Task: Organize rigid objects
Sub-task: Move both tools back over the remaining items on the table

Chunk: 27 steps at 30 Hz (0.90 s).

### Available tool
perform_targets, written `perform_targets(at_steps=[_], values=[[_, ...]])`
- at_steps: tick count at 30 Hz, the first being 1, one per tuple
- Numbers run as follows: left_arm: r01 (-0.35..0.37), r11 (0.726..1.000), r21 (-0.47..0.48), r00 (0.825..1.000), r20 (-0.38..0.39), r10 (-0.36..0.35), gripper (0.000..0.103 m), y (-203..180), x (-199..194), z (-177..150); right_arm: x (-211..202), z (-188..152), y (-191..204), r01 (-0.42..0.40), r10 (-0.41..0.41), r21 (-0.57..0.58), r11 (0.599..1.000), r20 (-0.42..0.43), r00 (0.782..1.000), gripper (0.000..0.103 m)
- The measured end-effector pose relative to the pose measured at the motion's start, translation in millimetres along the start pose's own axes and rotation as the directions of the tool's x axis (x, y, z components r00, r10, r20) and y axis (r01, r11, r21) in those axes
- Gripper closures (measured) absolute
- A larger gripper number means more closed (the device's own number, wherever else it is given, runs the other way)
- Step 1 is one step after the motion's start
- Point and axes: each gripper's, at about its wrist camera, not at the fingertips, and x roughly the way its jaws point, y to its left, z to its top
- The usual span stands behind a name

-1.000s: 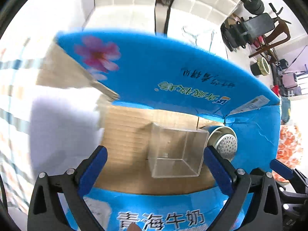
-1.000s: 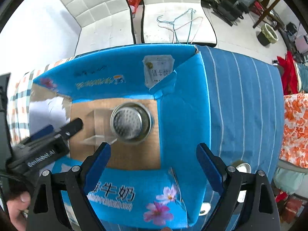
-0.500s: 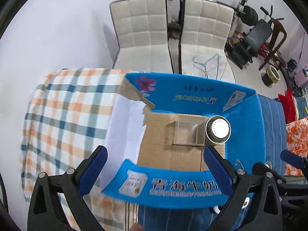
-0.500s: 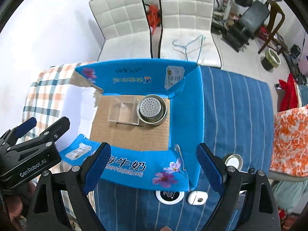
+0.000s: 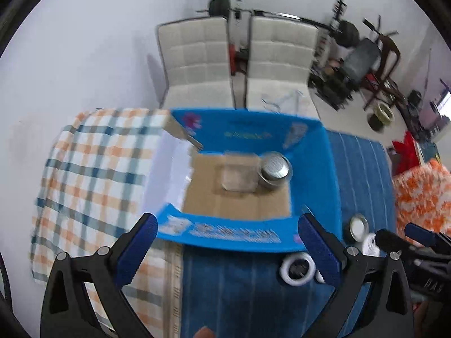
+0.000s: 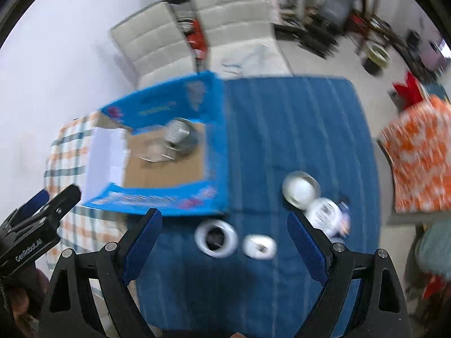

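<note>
A blue cardboard box (image 5: 313,169) (image 6: 217,129) stands open on the table. Inside it sit a clear plastic container (image 5: 238,176) (image 6: 153,149) and a steel cup (image 5: 274,170) (image 6: 180,135), side by side. On the blue striped cloth lie a white ring with a dark centre (image 6: 215,239) (image 5: 296,269), a small white lid (image 6: 259,246), a round white-topped jar (image 6: 300,190) (image 5: 358,227) and a white printed tub (image 6: 327,215). My left gripper (image 5: 225,239) is open and empty, high before the box. My right gripper (image 6: 225,231) is open and empty, above the ring and lid.
A plaid cloth (image 5: 95,169) covers the table's left part, the blue striped cloth (image 6: 296,129) the right. Two white chairs (image 5: 236,64) stand behind the table. An orange patterned fabric (image 6: 420,157) lies at the right; gym gear and clutter sit at the back right.
Both grippers have pulled up and back from the box, still open. The right view has swung right, bringing the ring, lid, jar and tub into view.
</note>
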Motion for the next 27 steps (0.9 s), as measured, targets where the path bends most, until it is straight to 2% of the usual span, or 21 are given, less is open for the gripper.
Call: perform_targets(at_steps=[3, 6, 12, 16, 21, 24, 27], values=[[0.036, 0.998, 0.044, 0.998, -0.062, -0.034, 0.000, -32.1, 19.0, -19.7, 15.3, -19.3, -54.7, 0.048, -0.044, 0.097, 0.994, -0.042, 0.998, 0.011], [0.075, 0.993, 0.090, 0.987, -0.151, -0.060, 0.000, -63.5, 49.0, -41.3, 36.9, -37.7, -109.9, 0.094, -0.076, 0.189, 0.978, -0.101, 0.992, 0.011], [0.119, 0.985, 0.124, 0.951, -0.299, -0.078, 0.000, -104.8, 110.1, -77.9, 84.3, -65.7, -169.5, 0.147, -0.093, 0.279, 0.949, -0.198, 0.976, 0.011], [0.126, 0.983, 0.133, 0.924, -0.377, -0.067, 0.001, -119.2, 150.1, -97.2, 116.4, -80.4, -188.0, 0.170, -0.093, 0.304, 0.937, -0.253, 0.963, 0.011], [0.118, 0.984, 0.135, 0.899, -0.435, -0.049, 0.001, -128.5, 186.9, -109.6, 142.4, -86.7, -198.4, 0.164, -0.065, 0.332, 0.929, -0.290, 0.955, 0.011], [0.114, 0.983, 0.143, 0.893, -0.449, -0.038, 0.001, -134.5, 200.6, -111.8, 153.7, -86.6, -199.6, 0.163, -0.060, 0.336, 0.927, -0.298, 0.953, 0.011], [0.112, 0.981, 0.158, 0.896, -0.444, -0.031, 0.001, -142.0, 208.1, -112.9, 163.5, -83.3, -201.2, 0.156, -0.044, 0.348, 0.924, -0.307, 0.951, 0.012]])
